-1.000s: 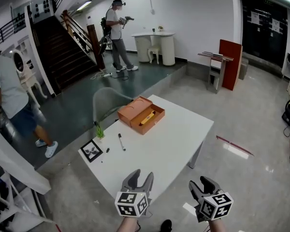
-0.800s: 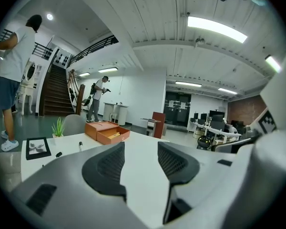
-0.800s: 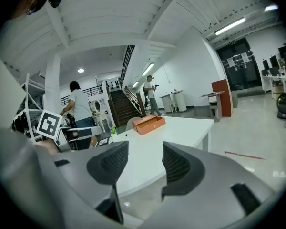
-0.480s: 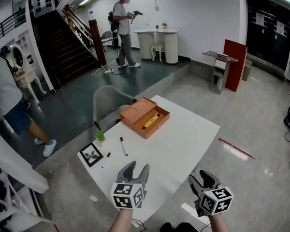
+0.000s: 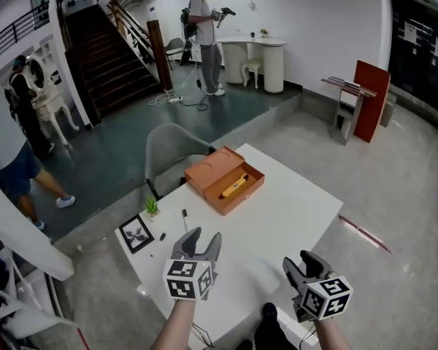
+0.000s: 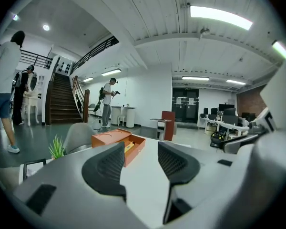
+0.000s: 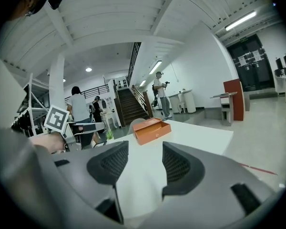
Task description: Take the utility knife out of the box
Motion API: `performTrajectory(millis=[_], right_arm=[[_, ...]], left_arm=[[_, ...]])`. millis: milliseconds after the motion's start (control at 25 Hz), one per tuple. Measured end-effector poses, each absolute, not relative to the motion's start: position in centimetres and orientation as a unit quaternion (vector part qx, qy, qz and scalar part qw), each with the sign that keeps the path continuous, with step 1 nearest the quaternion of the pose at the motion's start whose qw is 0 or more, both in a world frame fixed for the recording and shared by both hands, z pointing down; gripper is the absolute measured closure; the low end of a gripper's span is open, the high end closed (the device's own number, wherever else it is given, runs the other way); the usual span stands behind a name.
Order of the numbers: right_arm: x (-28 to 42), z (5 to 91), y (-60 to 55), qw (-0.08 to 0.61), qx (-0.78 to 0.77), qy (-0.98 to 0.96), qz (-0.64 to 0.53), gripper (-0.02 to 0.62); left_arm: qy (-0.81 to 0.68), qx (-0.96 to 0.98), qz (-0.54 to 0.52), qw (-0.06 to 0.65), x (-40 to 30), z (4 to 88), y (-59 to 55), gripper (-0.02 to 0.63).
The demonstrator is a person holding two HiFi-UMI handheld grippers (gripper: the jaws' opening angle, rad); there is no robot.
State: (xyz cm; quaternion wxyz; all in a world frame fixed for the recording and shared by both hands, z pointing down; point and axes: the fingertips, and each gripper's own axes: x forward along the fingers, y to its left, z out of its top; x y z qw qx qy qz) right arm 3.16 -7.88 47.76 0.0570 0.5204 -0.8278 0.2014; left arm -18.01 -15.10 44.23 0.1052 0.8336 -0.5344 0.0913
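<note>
An orange box (image 5: 219,175) stands open on the far part of the white table (image 5: 277,224), lid folded back to the left. A yellow utility knife (image 5: 233,187) lies inside it. The box also shows in the left gripper view (image 6: 118,143) and the right gripper view (image 7: 152,130). My left gripper (image 5: 202,240) hovers over the table's near part, open and empty, well short of the box. My right gripper (image 5: 306,262) hangs at the near right edge, also open with nothing between its fingers.
A black pen (image 5: 185,219), a small green plant (image 5: 152,207) and a framed picture (image 5: 136,233) lie on the table's left side. A grey chair (image 5: 171,148) stands behind the table. People stand at the left and by the far stairs.
The view has drawn closer to the table. My left gripper has moved forward over the tabletop; the right gripper has held its place near the edge.
</note>
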Motion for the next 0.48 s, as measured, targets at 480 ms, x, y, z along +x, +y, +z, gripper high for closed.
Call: performTrajectory(millis=[480], right_arm=[[5.1,48.0,-18.8,0.076,0.469,-0.857,0.2,0.387]], left_arm=[[-0.573,0.804,0.131,0.094,-16.8,43.7,-26.6,0.411]])
